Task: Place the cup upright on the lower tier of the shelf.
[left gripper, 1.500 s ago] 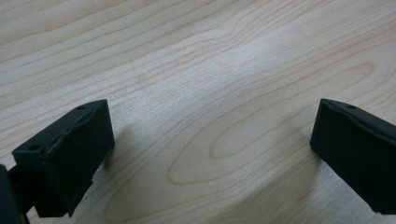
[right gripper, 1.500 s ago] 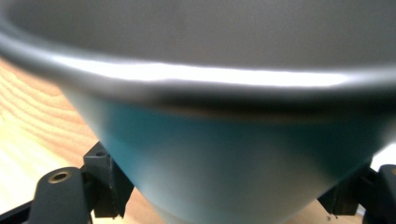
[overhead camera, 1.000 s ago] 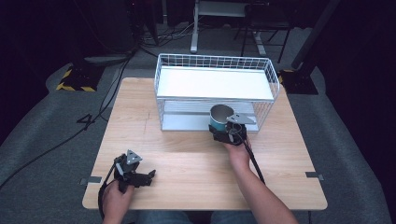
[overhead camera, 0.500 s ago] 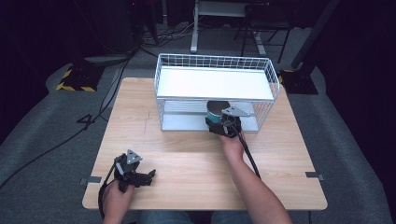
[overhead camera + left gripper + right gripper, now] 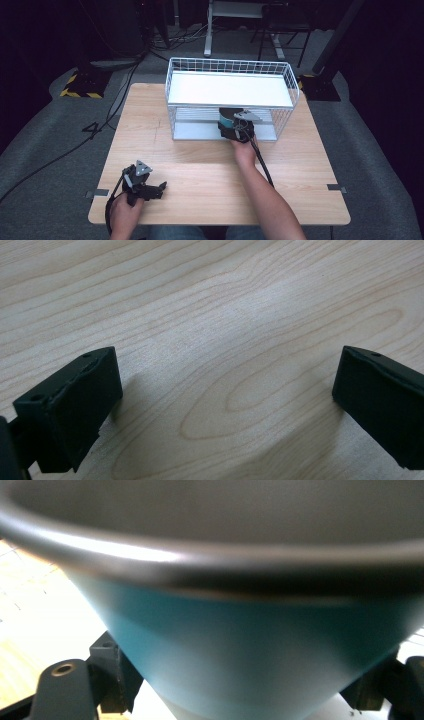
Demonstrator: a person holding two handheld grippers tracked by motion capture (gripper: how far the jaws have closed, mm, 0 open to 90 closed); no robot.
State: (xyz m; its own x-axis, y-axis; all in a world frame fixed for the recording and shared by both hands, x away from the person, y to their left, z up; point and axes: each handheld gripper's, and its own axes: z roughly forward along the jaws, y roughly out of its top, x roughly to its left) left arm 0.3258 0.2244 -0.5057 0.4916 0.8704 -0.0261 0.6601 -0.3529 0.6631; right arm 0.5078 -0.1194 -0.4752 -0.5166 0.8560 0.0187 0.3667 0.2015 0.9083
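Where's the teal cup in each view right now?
High view: teal cup at the wire rack's lower shelf, held by the right gripper.
Left gripper view: not in it.
Right gripper view: cup between its jaws.
Shared landmark: the wooden table.

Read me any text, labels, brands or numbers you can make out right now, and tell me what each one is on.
"4": a dark figure that reads like a four, on the grey floor left of the table.
Yellow and black hazard stripes, no words, on a floor piece at far left.
No lettering readable on the teal cup, the wire rack, the left gripper or the right gripper.
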